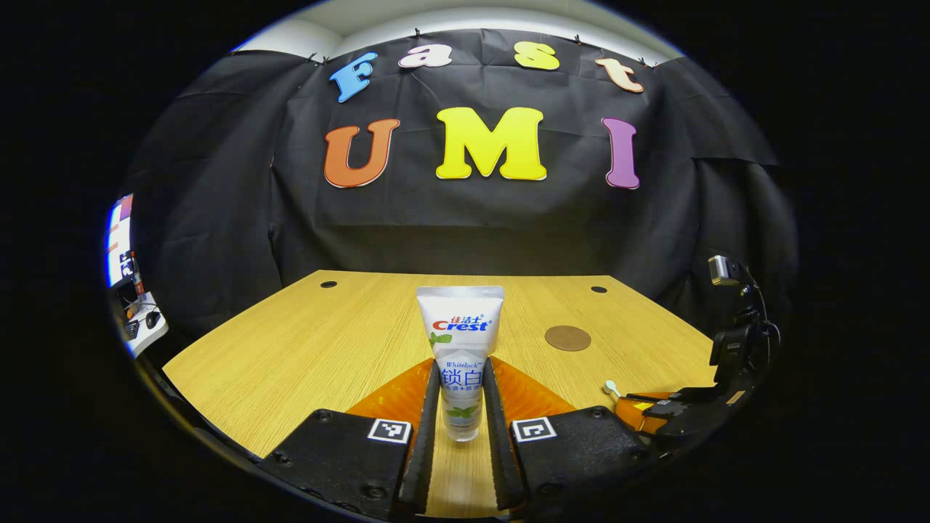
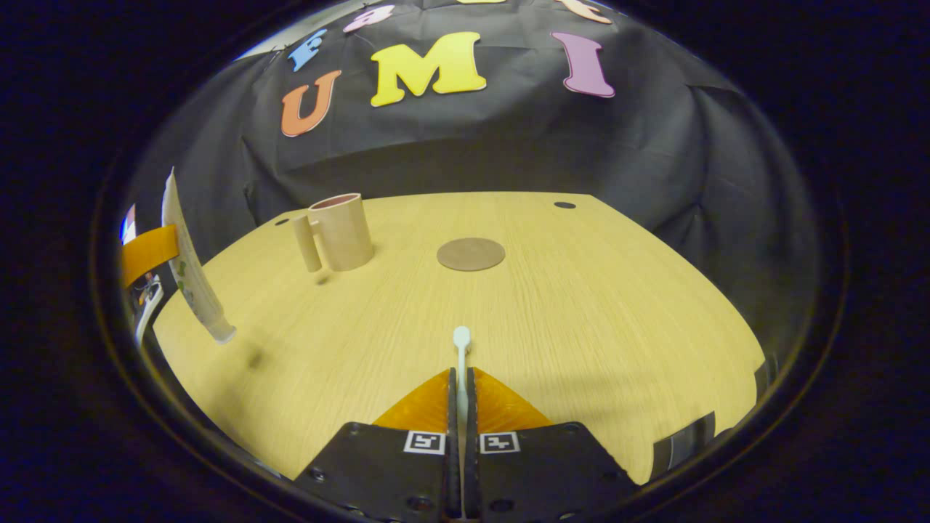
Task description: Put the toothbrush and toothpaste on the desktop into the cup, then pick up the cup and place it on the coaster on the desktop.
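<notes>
In the left gripper view my left gripper [image 1: 461, 374] is shut on a white toothpaste tube [image 1: 460, 338], held upright with its cap down, above the wooden desktop [image 1: 305, 341]. The round brown coaster [image 1: 567, 338] lies beyond it to the right. My right gripper [image 1: 657, 407] shows at the far right with the toothbrush head [image 1: 610, 388] sticking out. In the right gripper view my right gripper [image 2: 461, 378] is shut on the white toothbrush [image 2: 461, 349], head pointing forward. A beige cup [image 2: 340, 231] with a handle stands far left; the coaster [image 2: 471, 254] lies ahead. The tube [image 2: 190, 269] hangs at the left edge.
Small dark holes [image 1: 328, 284] sit near the desktop's far corners. A side table with small items [image 1: 142, 319] stands off the desk's left edge. The desktop's bare wood [image 2: 581, 305] spreads to the right of the coaster.
</notes>
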Available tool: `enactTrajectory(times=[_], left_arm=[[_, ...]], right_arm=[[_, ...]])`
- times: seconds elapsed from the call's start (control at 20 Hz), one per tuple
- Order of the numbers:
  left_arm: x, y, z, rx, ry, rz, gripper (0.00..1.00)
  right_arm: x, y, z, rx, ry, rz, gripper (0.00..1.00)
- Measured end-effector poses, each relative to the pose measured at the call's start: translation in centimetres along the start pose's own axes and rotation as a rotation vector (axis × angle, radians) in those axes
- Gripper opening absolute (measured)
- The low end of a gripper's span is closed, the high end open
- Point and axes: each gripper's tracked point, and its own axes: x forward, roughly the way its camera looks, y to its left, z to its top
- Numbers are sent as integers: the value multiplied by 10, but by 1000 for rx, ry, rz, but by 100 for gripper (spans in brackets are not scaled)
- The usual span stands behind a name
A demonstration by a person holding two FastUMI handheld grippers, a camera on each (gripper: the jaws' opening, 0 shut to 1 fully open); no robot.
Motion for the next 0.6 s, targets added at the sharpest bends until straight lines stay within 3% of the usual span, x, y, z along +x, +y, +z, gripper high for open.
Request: enactTrajectory(times=[0.25, 0.6], left_arm=[[9, 6, 27, -10, -50, -14, 36], [64, 15, 102, -59, -188, -39, 36]], right_arm=[[-19, 0, 27, 26, -91, 38, 3], [-41, -9, 63, 32, -182, 56, 2]])
